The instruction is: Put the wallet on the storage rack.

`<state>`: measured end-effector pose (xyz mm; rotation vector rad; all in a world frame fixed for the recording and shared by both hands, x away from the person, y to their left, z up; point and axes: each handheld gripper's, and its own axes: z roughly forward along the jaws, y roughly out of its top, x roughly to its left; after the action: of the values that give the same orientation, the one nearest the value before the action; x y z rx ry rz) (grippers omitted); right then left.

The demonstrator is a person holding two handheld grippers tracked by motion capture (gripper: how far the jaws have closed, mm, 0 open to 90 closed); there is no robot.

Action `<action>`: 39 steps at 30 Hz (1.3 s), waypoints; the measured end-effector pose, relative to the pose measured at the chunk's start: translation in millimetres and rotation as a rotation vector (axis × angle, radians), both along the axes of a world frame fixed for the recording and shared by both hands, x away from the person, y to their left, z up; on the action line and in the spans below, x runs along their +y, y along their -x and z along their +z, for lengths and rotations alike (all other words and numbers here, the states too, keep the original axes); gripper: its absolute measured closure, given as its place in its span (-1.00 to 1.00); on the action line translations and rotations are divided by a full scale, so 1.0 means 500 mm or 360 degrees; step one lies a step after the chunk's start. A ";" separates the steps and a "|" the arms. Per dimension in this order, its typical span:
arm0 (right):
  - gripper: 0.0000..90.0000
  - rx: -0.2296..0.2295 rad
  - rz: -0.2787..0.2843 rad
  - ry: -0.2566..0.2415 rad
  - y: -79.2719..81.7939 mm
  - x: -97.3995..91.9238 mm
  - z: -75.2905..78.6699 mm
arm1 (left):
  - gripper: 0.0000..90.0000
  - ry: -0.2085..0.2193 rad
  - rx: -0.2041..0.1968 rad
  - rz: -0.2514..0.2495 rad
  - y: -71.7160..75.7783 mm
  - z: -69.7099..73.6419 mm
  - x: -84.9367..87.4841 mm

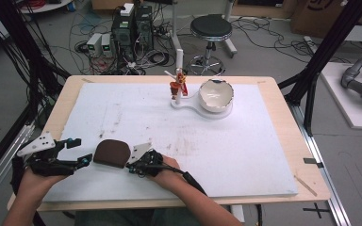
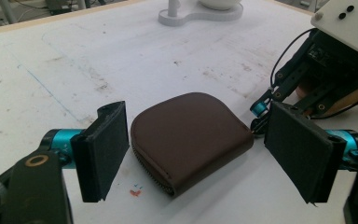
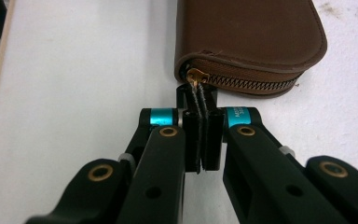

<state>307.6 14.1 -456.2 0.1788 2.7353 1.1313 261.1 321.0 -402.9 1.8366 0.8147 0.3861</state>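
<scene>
Right gripper view: right tool [image 3: 200, 100] clenched on the gold zipper pull [image 3: 195, 76] of the brown pouch [image 3: 249, 35], positioned to unzip it. Left tool [image 2: 193, 158] released, straddling the pouch on the table [image 1: 179, 146], likely to steady it.

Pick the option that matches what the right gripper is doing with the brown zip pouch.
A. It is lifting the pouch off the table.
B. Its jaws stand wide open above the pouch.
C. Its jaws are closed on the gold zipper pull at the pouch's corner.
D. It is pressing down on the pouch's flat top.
C: in the right gripper view the right gripper has its jaws pinched together on the gold zipper pull of the brown pouch, which lies flat on the table.
</scene>
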 end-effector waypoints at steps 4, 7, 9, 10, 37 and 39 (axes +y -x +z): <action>1.00 0.0043 -0.0005 -0.0018 -0.005 -0.004 0.002 | -0.52 0.0002 0.0005 0.0003 0.000 -0.002 0.000; 1.00 0.0056 -0.0005 -0.0033 -0.005 -0.006 0.004 | -0.52 -0.0002 0.0005 0.0004 0.000 -0.002 0.000; 1.00 0.0051 0.0002 -0.0060 -0.005 -0.009 0.009 | -0.52 -0.0002 0.0004 0.0005 0.000 -0.002 0.001; 1.00 0.0060 0.0000 -0.0106 -0.005 -0.014 0.015 | -0.52 0.0002 0.0003 0.0010 0.000 -0.002 0.001; 1.00 -0.0050 -0.0256 -0.0572 -0.033 -0.134 0.129 | -0.52 0.0008 0.0008 0.0008 -0.002 -0.002 -0.002; 1.00 -0.0073 -0.0276 -0.0596 -0.034 -0.145 0.138 | -0.52 0.0007 0.0006 0.0006 -0.003 -0.002 -0.002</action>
<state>324.7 -58.2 -387.0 0.4236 2.3882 1.5595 262.5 320.1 -403.8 1.8322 0.8212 0.3833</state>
